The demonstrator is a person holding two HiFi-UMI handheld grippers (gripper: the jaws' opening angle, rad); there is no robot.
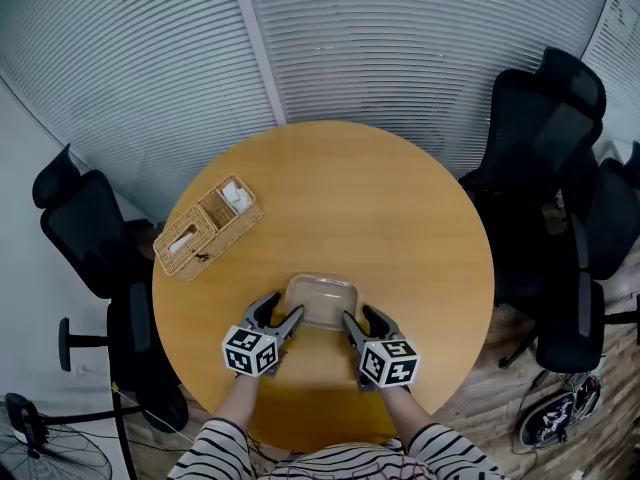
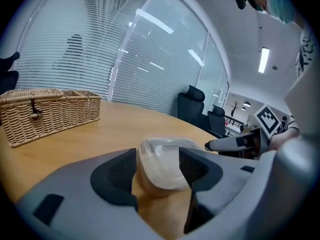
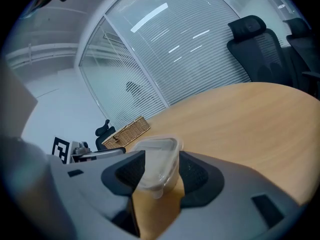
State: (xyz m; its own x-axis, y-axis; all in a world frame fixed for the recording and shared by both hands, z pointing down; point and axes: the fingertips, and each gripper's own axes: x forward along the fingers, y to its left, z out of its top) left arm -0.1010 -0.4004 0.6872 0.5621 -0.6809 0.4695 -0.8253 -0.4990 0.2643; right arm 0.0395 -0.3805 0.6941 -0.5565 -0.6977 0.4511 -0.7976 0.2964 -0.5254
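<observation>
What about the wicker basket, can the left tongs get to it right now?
Probably yes, after letting go: the left tongs grip the clear container, but only bare table lies between them and the wicker basket.

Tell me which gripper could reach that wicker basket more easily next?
Left, probably. The wicker basket lies on the left side of the table, nearer the left gripper. The right gripper would have to cross over the clear container.
</observation>
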